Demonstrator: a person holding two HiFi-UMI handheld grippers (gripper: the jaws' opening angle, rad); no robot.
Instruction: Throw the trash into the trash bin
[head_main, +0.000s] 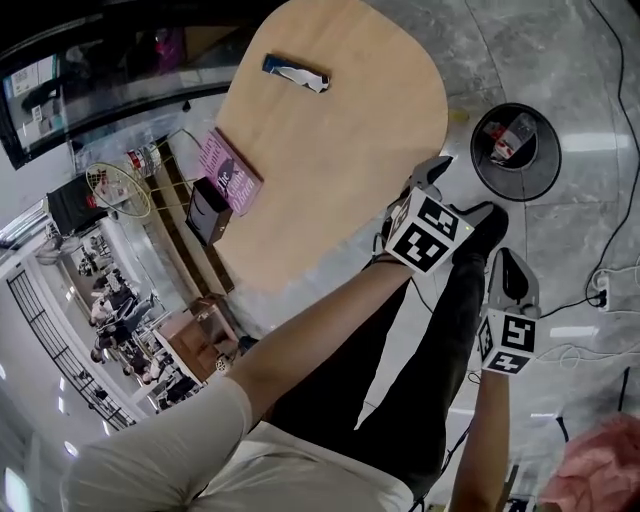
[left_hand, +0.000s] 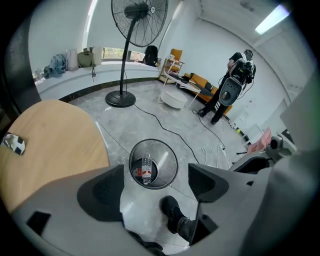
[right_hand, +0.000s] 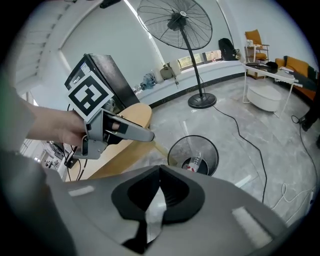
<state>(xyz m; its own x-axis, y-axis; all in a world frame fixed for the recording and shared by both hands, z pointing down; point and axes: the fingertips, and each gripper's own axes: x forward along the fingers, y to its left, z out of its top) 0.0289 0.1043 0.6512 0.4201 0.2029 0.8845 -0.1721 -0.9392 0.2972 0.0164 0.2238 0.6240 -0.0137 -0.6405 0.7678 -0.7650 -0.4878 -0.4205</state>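
A blue and white wrapper (head_main: 295, 73) lies at the far side of the round wooden table (head_main: 340, 190); the left gripper view shows this wrapper (left_hand: 14, 143) at its left edge. The black mesh trash bin (head_main: 545, 178) stands on the floor beside the table, with a plastic bottle (head_main: 510, 135) inside. My left gripper (head_main: 455, 190) hovers between table edge and bin, open and empty, and frames the bin (left_hand: 170, 150) and bottle (left_hand: 146, 167). My right gripper (head_main: 508, 258) hangs lower, above the floor, its tips (right_hand: 160, 169) pressed together. A pale sliver shows behind them. The bin (right_hand: 212, 150) lies ahead of it.
A pink book (head_main: 228, 172) and a black box (head_main: 207, 210) sit at the table's left edge. My black shoe (left_hand: 172, 212) stands near the bin. A pedestal fan (left_hand: 122, 97), floor cables (left_hand: 165, 127), a power strip (head_main: 603, 290) and pink cloth (head_main: 600, 470) surround the spot.
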